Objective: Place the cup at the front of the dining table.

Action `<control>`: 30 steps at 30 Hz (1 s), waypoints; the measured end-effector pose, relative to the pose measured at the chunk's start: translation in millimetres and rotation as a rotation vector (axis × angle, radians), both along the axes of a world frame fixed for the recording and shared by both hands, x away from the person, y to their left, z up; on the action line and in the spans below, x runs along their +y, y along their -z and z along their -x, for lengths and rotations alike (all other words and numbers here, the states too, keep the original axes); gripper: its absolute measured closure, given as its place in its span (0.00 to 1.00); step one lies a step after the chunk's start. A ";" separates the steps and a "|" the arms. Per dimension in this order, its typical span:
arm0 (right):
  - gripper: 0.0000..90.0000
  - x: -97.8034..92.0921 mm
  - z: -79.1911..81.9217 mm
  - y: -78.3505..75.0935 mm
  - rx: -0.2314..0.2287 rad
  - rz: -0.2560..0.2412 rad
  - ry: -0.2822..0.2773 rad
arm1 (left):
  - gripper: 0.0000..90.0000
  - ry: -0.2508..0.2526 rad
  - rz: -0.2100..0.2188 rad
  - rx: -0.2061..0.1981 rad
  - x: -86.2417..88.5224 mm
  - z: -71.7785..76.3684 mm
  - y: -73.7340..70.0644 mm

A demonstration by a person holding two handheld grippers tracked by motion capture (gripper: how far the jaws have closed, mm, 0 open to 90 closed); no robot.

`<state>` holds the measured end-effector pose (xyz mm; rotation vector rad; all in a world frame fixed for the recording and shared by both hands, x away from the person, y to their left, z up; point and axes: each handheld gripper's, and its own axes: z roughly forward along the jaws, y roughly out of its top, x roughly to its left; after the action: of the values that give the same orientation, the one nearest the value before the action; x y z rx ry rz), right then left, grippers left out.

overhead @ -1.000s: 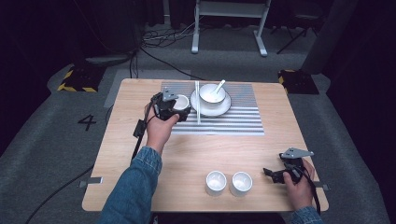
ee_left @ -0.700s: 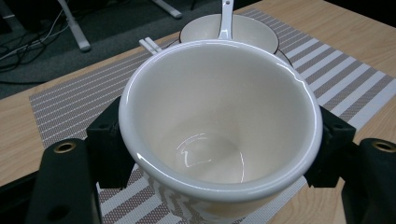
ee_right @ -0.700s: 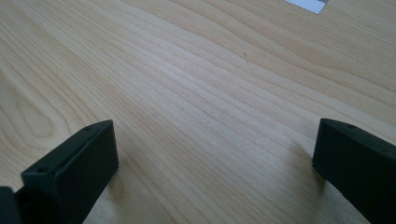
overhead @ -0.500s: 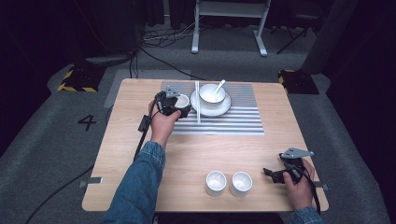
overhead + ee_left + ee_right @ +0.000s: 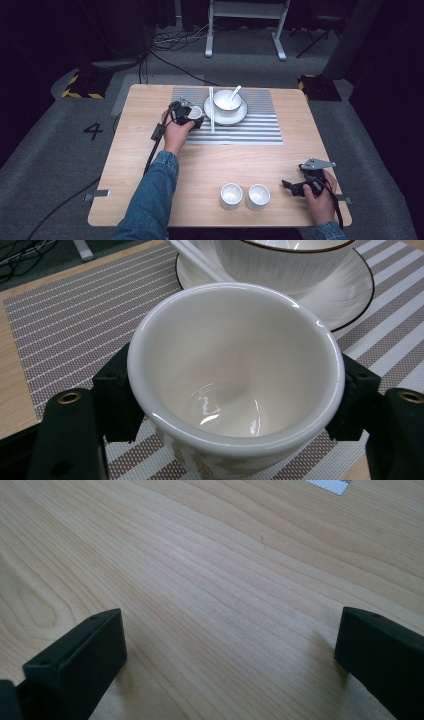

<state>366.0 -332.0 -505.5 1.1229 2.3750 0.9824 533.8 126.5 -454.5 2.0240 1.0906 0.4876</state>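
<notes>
A small white cup [image 5: 235, 370] sits between the jaws of my left gripper [image 5: 235, 405], which is shut on its sides. In the high view this cup [image 5: 195, 112] and the left gripper [image 5: 192, 116] are over the left part of the striped placemat [image 5: 250, 131]. Whether the cup touches the mat I cannot tell. Just right of it lie white chopsticks [image 5: 211, 111] and a white bowl [image 5: 227, 100] with a spoon [image 5: 234, 92] on a plate [image 5: 241, 116]. My right gripper [image 5: 290, 186] stands open and holds nothing, low over bare wood [image 5: 225, 605] at the front right.
Two more white cups [image 5: 231, 196] [image 5: 259, 196] stand side by side near the table's front edge, left of the right gripper. The left gripper's cable [image 5: 152, 145] trails along the left forearm. Beyond the table stand a white frame and floor cables.
</notes>
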 end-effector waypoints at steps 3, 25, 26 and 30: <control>0.00 0.0 0.0 0.0 0.000 0.000 0.000 | 0.29 -0.004 0.003 0.003 0.8 -2.4 3.5; 0.00 0.0 0.0 0.0 0.000 0.000 0.000 | 0.29 0.005 -0.003 0.033 0.4 -7.9 23.9; 0.00 0.1 0.0 0.0 0.000 -0.001 0.001 | 0.29 0.010 -0.011 0.027 0.0 -7.6 24.0; 0.00 0.1 0.0 0.0 0.000 -0.001 0.001 | 0.29 -0.003 0.000 0.031 1.7 -5.3 25.7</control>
<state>366.0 -331.9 -505.5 1.1243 2.3743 0.9828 539.2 128.2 -480.2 2.0364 1.1119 0.4589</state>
